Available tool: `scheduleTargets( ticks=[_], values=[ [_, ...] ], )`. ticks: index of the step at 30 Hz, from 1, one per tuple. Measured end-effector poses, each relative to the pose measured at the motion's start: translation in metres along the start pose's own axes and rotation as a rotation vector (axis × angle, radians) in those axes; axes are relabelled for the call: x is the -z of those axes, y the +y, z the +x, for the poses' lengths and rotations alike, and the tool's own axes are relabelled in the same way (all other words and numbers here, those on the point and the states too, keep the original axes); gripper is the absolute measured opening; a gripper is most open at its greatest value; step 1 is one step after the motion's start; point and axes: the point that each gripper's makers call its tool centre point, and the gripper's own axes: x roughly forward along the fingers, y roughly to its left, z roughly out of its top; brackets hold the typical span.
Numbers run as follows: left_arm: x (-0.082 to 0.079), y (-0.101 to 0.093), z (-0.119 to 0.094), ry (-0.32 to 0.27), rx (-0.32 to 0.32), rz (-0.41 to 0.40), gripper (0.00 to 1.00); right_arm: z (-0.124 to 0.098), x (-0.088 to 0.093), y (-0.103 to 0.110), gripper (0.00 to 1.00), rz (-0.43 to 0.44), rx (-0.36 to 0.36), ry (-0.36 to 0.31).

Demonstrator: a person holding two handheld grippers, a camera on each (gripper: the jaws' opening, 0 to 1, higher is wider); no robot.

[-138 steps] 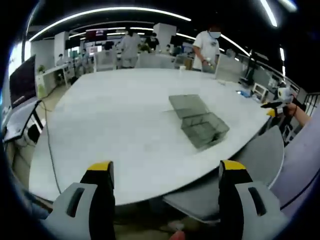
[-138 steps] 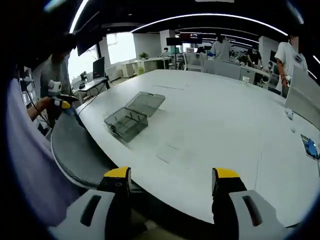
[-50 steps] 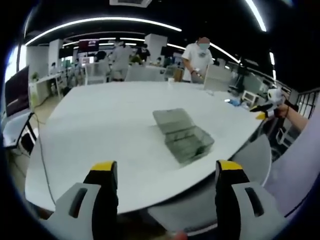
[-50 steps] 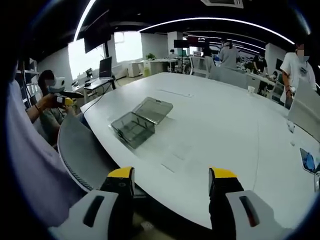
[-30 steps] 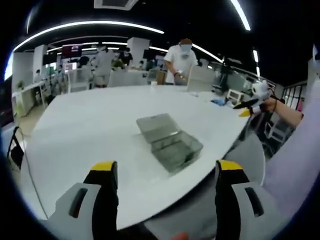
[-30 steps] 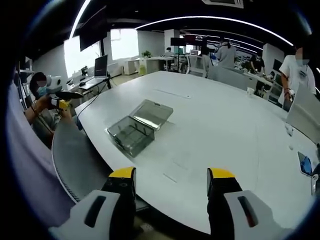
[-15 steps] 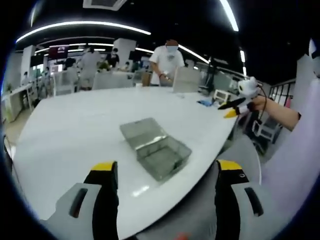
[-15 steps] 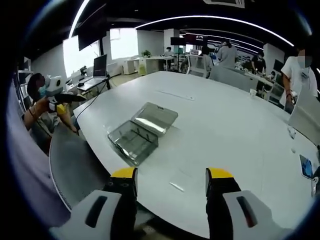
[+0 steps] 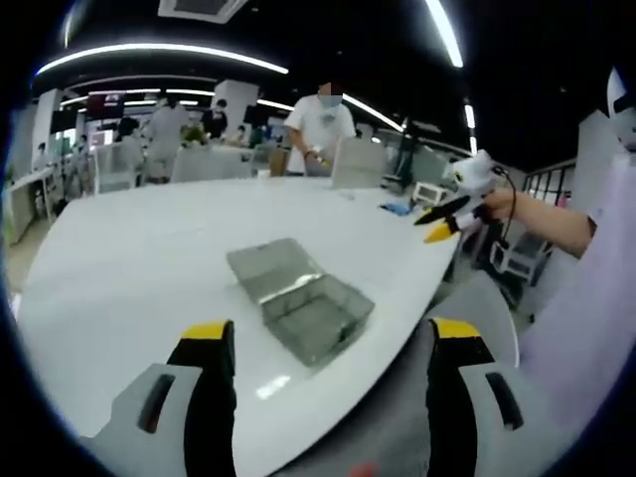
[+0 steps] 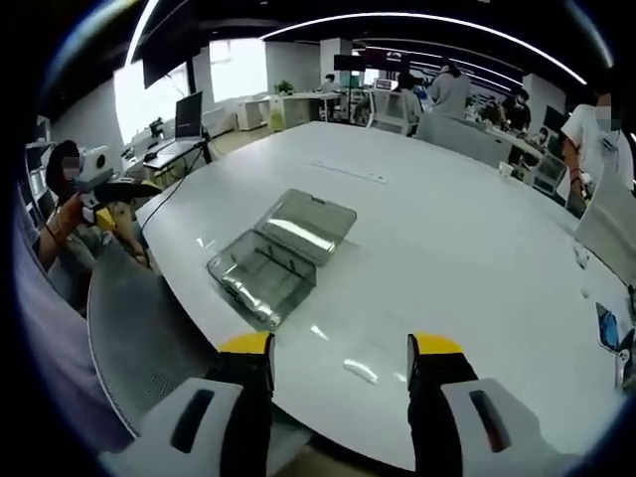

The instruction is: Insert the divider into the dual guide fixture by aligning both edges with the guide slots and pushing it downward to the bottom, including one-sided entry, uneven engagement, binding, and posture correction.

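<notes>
Both the left gripper point(image 9: 328, 343) and the right gripper point(image 10: 338, 356) hang spread and empty above the white table's point(image 9: 129, 248) edge; the clear box point(image 10: 281, 253) lies open there, near the edge.

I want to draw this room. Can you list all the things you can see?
clear box: one, see-through grey, lid open flat, near the table edge
table: one, white, large, under the box
chair: one, grey, tucked at the table's edge
people: several, standing at the table's far side
blue item: one, at the table's far right edge in the right gripper view
ceiling lights: long white strips overhead
left gripper: one, grey with yellow tips, open, empty
right gripper: one, grey with yellow tips, open, empty
</notes>
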Motion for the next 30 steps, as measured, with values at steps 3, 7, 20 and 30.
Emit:
scheduleTargets(
  ticks=[3, 7, 20, 30],
  values=[
    [-0.002, -0.002, 0.001, -0.004, 0.009, -0.001, 0.77, 0.006, -0.001, 0.002, 0.51, 0.021, 0.004, 0.006],
    [-0.002, -0.004, 0.002, 0.002, 0.021, 0.006, 0.77, 0.013, 0.003, 0.0, 0.51, 0.055, 0.028, 0.027],
    [0.002, -0.009, 0.003, 0.014, 0.04, 0.012, 0.77, 0.03, 0.009, -0.004, 0.48, 0.154, 0.067, 0.047],
    [0.002, -0.013, 0.004, 0.013, 0.044, 0.015, 0.77, 0.044, 0.01, -0.019, 0.45, 0.274, 0.089, 0.077]
  ],
)
